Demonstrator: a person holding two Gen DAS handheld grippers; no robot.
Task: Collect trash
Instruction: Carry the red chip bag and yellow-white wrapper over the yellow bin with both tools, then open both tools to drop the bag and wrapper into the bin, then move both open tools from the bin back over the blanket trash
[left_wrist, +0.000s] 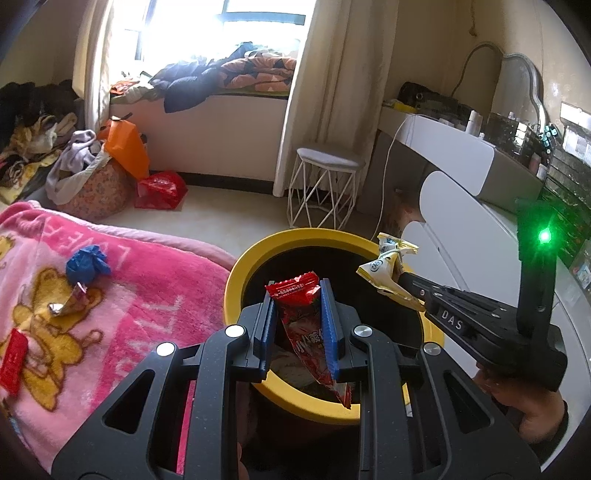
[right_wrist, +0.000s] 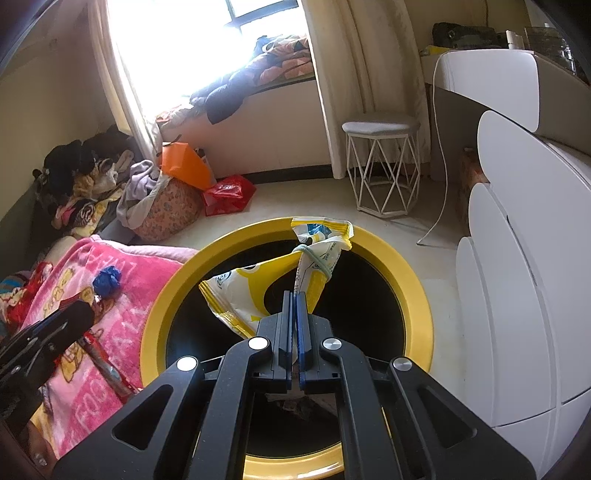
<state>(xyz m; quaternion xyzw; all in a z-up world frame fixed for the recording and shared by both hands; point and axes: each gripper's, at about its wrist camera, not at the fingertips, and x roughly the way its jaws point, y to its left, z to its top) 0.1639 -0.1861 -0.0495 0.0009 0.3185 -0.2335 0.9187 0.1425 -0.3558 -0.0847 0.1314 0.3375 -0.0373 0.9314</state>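
Left wrist: my left gripper (left_wrist: 298, 325) pinches red wrapper (left_wrist: 306, 328), right gripper (right_wrist: 295, 328) yellow packet (right_wrist: 251, 295), over bin (left_wrist: 236, 280); blue wad (left_wrist: 86, 264) left.

Glossy crinkled foil red wrapper (left_wrist: 308, 325), smooth yellow plastic bin rim (left_wrist: 236, 273), fuzzy pink blanket (left_wrist: 147, 288).

I hold a red snack wrapper (left_wrist: 308, 328), long and creased, upright over the dark mouth of the yellow-rimmed bin (left_wrist: 236, 273). A crumpled yellow-and-white packet (right_wrist: 280, 291), cinched with a band, hangs above the same opening. On the pink blanket beside the bin lie a blue wad (left_wrist: 88, 264), a silver wrapper (left_wrist: 68, 304) and a flat red packet (left_wrist: 13, 360).
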